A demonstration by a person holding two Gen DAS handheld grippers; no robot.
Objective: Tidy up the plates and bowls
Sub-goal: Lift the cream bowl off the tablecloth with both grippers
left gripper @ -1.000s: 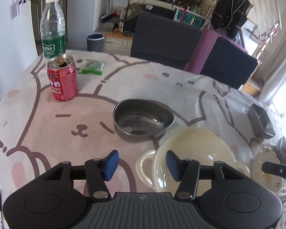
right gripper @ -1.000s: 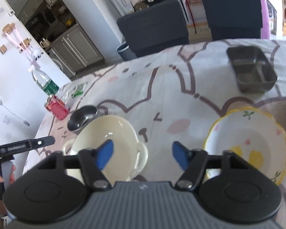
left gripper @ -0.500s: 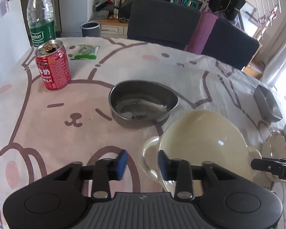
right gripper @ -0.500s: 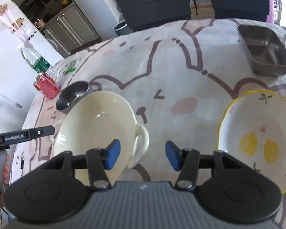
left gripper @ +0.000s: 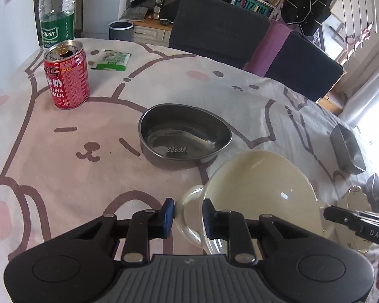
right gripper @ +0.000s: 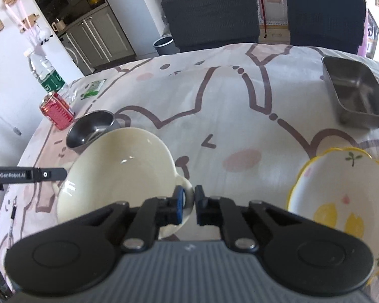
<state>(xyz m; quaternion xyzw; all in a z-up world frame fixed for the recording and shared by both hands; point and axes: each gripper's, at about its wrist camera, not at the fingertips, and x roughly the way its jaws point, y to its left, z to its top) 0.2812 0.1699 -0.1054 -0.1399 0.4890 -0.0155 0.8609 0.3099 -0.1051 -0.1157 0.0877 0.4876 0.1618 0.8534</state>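
Observation:
A cream two-handled bowl (left gripper: 262, 186) is tilted between both grippers; it also shows in the right wrist view (right gripper: 118, 166). My left gripper (left gripper: 188, 213) is shut on its left handle. My right gripper (right gripper: 188, 202) is shut on its right handle. A steel oval bowl (left gripper: 184, 136) sits on the table just beyond the cream bowl, seen too in the right wrist view (right gripper: 91, 128). A white bowl with a yellow rim and lemon print (right gripper: 341, 197) sits to the right. A steel rectangular tray (right gripper: 356, 96) lies at the far right.
A red milk can (left gripper: 67, 75), a water bottle (left gripper: 56, 12) and a green packet (left gripper: 112, 60) stand at the table's far left. Dark chairs (left gripper: 219, 25) stand behind the table. A pen (right gripper: 12, 217) lies at the left edge.
Both grippers have closed onto the cream bowl's handles, left on the left handle, right on the right one. The bowl now sits tilted and nearer to both cameras.

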